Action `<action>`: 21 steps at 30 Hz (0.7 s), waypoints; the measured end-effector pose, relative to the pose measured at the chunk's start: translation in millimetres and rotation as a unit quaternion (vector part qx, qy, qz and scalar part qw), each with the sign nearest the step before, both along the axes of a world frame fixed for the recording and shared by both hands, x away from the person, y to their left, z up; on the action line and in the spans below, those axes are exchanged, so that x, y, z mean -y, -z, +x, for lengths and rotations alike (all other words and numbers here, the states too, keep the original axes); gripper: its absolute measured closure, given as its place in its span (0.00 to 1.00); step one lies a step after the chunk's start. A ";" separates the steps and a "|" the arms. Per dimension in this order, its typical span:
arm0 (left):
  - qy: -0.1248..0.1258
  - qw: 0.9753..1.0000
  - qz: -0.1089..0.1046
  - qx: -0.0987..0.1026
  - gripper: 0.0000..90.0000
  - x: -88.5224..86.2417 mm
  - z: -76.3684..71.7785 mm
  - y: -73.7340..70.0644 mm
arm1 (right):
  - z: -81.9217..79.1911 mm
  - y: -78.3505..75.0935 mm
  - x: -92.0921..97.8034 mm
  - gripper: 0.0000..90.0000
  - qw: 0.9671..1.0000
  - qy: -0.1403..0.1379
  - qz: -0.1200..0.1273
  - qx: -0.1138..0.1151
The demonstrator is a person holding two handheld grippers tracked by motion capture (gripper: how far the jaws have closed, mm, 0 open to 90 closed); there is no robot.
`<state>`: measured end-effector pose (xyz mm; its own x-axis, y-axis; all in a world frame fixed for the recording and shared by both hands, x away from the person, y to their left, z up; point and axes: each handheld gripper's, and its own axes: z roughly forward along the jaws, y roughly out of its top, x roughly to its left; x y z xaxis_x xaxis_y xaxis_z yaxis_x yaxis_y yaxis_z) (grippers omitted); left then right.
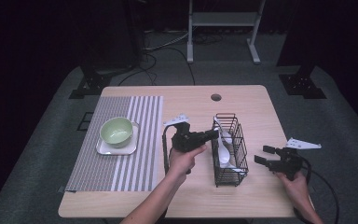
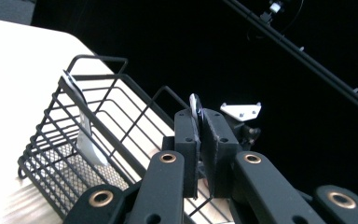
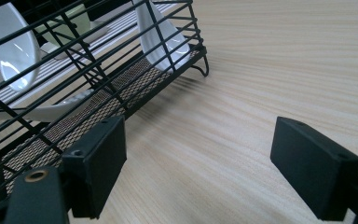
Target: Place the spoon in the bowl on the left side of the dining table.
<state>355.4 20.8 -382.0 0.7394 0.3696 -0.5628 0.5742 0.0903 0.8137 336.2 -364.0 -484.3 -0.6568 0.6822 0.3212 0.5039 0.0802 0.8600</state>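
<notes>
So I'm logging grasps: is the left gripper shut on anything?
Shut on a spoon: the left gripper pinches a thin white spoon handle over the wire basket.

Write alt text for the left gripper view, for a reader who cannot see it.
The left gripper has its two black fingers closed on the thin edge of a white spoon above a black wire basket. Another white spoon leans inside the basket, which sits on a pale wooden table; the background is dark.

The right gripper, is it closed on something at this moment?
No, the right gripper has its two jaws wide apart with nothing but bare wooden table between them, beside the wire basket.
</notes>
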 end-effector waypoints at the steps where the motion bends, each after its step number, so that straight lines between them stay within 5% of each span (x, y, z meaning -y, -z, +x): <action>1: -0.001 1.000 -0.004 -0.001 0.95 0.5 0.1 -1.5 | 0.0 -0.1 -0.1 0.19 1.000 0.000 -0.001 0.000; 21: 0.010 0.999 -0.035 0.017 0.95 7.4 4.0 -40.0 | 0.8 0.4 -0.7 0.19 1.000 0.007 -0.007 -0.004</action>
